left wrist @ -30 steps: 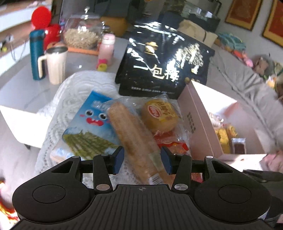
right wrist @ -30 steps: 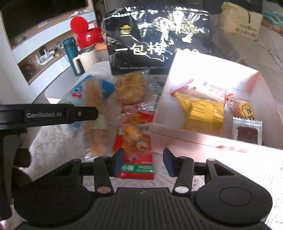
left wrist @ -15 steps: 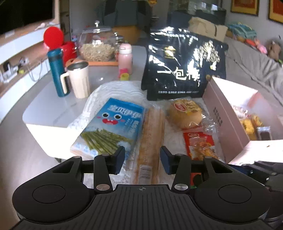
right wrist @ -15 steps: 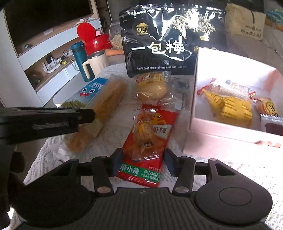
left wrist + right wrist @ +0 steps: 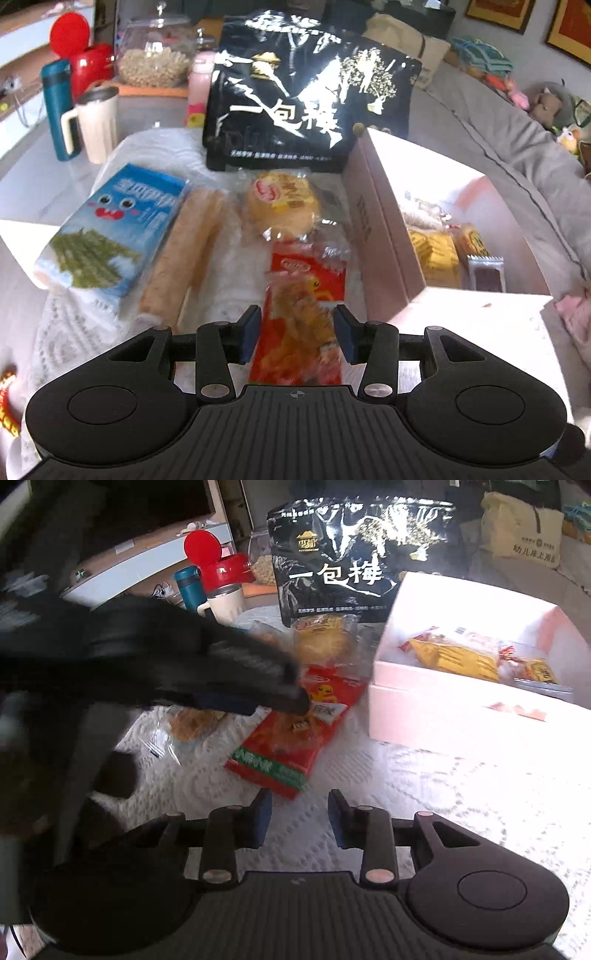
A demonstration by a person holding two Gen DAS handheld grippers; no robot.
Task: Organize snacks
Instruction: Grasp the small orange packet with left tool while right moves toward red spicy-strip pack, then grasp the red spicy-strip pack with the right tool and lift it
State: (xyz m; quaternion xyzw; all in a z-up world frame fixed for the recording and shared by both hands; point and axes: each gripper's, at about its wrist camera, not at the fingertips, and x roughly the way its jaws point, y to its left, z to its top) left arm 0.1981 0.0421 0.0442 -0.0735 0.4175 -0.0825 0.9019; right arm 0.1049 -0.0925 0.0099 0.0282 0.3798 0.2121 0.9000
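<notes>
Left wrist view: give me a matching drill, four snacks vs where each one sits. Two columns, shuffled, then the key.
Things:
1. blue seaweed snack pack
2. red spicy snack packet
3. black plum bag
4. yellow wrapped snack

Places:
A. standing at the back, behind the round cake
B. inside the pink box
C. far left on the white cloth
D. between the left gripper jaws

Pairs: 1-C, 2-D, 3-A, 4-B
</notes>
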